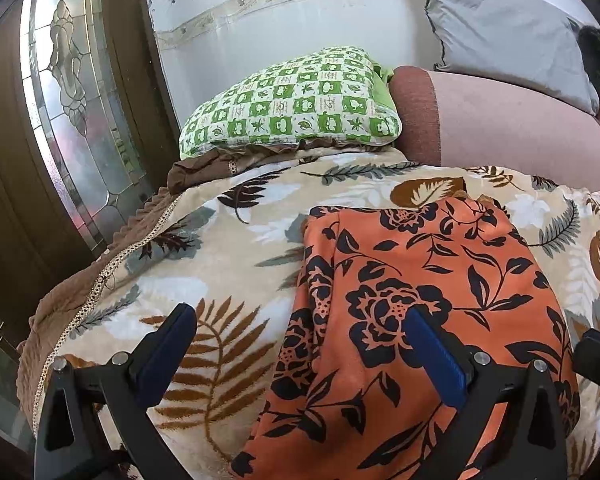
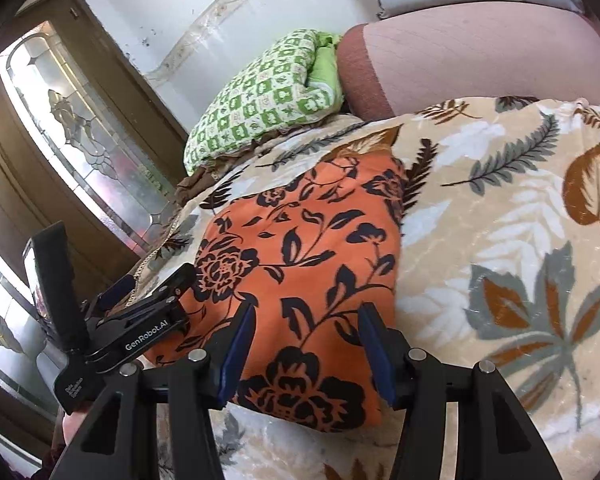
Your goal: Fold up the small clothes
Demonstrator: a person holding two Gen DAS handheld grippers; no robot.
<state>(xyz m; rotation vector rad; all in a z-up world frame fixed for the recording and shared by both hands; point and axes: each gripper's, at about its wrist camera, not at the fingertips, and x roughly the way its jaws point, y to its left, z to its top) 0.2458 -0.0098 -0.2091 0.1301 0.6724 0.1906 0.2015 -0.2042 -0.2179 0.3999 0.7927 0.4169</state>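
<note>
Orange cloth with black floral print (image 2: 300,280), folded, smooth, lies flat on cream leaf-patterned blanket (image 2: 500,220). Long axis runs from the grippers toward green checked pillow (image 2: 260,96); possibly layered at left edge. Left gripper (image 1: 300,320) spread wide, empty. Right gripper (image 2: 306,312) half spread above cloth, gripping nothing.

The orange floral garment (image 1: 420,300) runs off the bottom edge, its near end unseen.
</note>
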